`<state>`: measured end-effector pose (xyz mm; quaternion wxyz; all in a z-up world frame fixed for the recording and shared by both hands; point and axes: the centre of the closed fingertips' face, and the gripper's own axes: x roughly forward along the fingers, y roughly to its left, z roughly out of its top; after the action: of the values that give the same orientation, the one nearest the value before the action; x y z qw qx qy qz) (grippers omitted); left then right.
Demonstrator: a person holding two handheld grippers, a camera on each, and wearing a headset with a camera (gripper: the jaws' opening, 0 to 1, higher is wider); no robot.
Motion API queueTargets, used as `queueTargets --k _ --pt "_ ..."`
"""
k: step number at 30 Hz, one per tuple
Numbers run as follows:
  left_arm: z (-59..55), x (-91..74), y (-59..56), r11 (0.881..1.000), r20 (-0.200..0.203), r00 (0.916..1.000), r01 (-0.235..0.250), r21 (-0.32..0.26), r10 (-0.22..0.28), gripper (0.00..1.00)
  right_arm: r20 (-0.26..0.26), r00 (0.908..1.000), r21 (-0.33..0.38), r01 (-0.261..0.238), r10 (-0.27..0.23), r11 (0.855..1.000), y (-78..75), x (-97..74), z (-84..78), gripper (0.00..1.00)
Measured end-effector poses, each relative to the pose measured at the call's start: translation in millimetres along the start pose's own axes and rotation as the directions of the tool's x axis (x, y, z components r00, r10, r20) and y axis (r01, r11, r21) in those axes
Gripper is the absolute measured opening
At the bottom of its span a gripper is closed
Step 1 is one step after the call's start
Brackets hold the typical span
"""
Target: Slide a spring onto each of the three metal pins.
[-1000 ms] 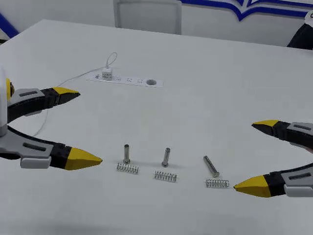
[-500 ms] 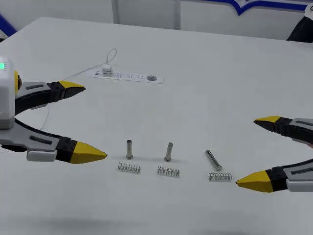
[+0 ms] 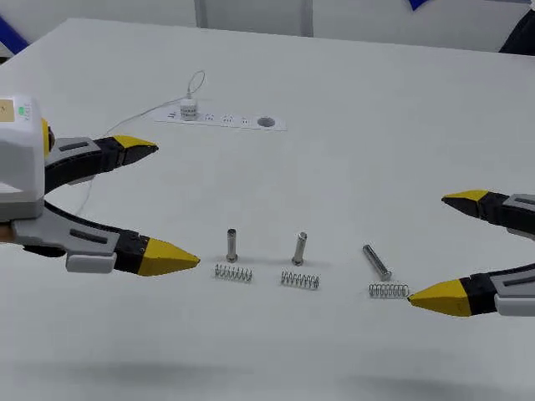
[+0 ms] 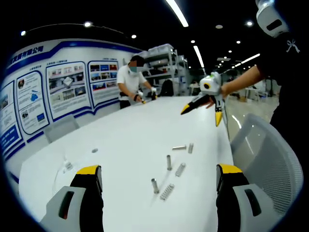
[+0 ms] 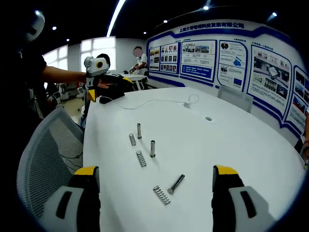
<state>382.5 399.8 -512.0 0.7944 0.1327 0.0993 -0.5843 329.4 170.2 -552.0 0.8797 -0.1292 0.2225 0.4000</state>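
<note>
Three metal pins stand in a row on the white table: a left pin (image 3: 232, 244) and a middle pin (image 3: 299, 248) upright, a right pin (image 3: 377, 261) lying flat. In front of each lies a spring: left spring (image 3: 233, 272), middle spring (image 3: 300, 280), right spring (image 3: 389, 291). My left gripper (image 3: 163, 205) hovers open left of the row, nothing between its jaws. My right gripper (image 3: 451, 247) is open at the right, its near tip just beside the right spring. The pins (image 4: 168, 162) and springs (image 5: 140, 158) also lie ahead in both gripper views.
A white power strip (image 3: 222, 120) with a plugged adapter and thin cable lies farther back on the table (image 3: 376, 125). A mesh chair (image 5: 43, 154) stands by the table edge. Another person works at the table's far end (image 4: 131, 82).
The head camera has tilted, shifting the scene down and right. My left gripper has edged right toward the left pin. The pins and springs lie as before.
</note>
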Motion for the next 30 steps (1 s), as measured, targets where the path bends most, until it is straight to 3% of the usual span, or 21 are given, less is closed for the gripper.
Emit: queueTargets --k 5,18,22,30 --pt "1.1 1.8 -0.7 1.0 0.014 0.9999 -0.004 -0.009 0.004 1.0 -0.003 1.0 0.028 0.01 -0.01 1.0 -1.1 0.7 -6.5 0.94" --pt "-5.7 2.0 -0.7 1.0 -0.003 1.0 0.002 -0.006 -0.003 1.0 -0.009 0.9989 0.064 0.047 -0.047 0.997 -15.3 5.9 -9.4 0.88" --pt "-11.8 5.3 -2.7 1.0 -0.027 0.9996 0.009 0.015 -0.009 1.0 -0.016 0.9982 0.074 0.059 -0.058 0.996 -19.7 5.4 -12.8 0.86" --pt "-16.9 6.4 -3.1 1.0 -0.021 0.9998 0.002 -0.015 -0.002 1.0 -0.033 0.9977 0.092 0.062 -0.059 0.994 -25.0 11.0 -19.0 0.85"
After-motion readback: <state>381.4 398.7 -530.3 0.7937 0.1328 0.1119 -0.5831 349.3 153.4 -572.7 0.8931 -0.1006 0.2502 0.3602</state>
